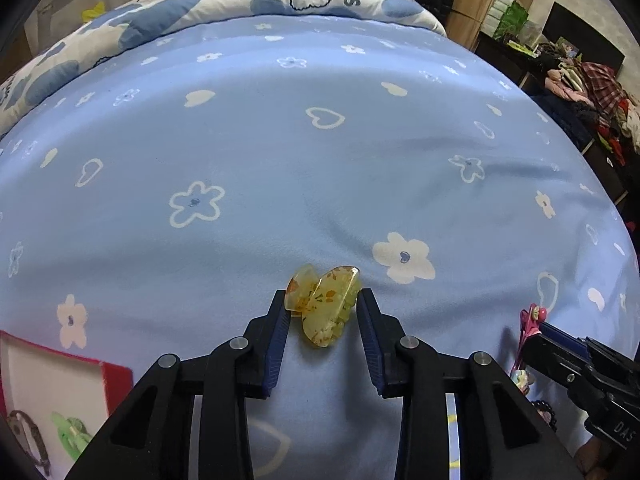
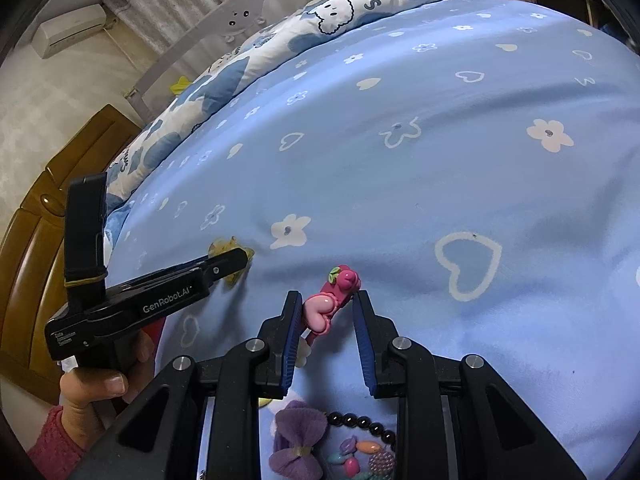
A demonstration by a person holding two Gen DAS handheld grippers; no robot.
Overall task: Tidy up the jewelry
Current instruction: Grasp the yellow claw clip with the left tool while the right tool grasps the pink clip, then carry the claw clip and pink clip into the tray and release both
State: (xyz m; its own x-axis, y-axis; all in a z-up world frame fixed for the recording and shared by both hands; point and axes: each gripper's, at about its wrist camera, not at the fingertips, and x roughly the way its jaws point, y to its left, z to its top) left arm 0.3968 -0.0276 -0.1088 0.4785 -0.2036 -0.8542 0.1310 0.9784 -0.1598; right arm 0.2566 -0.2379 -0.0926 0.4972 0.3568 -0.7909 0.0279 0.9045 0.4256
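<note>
Both grippers are working over the blue bedsheet [image 1: 320, 168], each straddling a hair accessory. The left gripper [image 1: 323, 300] is standing open around a yellow hair claw [image 1: 322, 304]; the left fingertip [image 1: 280, 304] appears to be touching the claw's edge, the right fingertip just beside it, so no firm grip is evident. The right gripper [image 2: 326, 302] is likewise standing open around a pink hair clip [image 2: 330, 300], which is lying tilted between the fingers, nearer the left pad, possibly brushing it.

Judgement: to do this pick well, each pair of fingers should be closing squarely across the piece's body, centred, since the glossy claw looks liable to squirt out or rotate on the soft sheet.

A red box [image 1: 60, 392] is lying left of the claw, the likely destination. Beads and a purple bow [image 2: 298, 436] are lying behind the clip.
</note>
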